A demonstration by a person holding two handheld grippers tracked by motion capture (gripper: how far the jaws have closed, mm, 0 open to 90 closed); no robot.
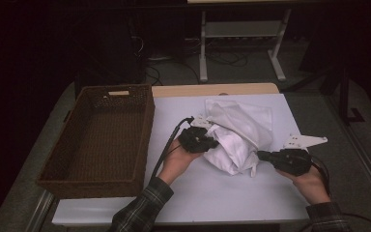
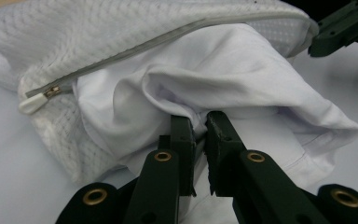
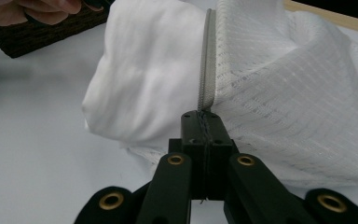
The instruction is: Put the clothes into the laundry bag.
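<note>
Both forearms reach in from the near edge. Left gripper (image 2: 199,126) points right, jaws nearly together, pinching a fold of the white cloth (image 2: 223,79). Right gripper (image 3: 204,122) points left, jaws clamped on the zipper edge of the mesh bag (image 3: 289,88). One cloth, half inside one bag, mid-table (image 1: 183,193). One basket (image 1: 96,140) sits left.

Plaid sleeves (image 1: 142,208); black claws, brass rivets (image 3: 175,160).
</note>
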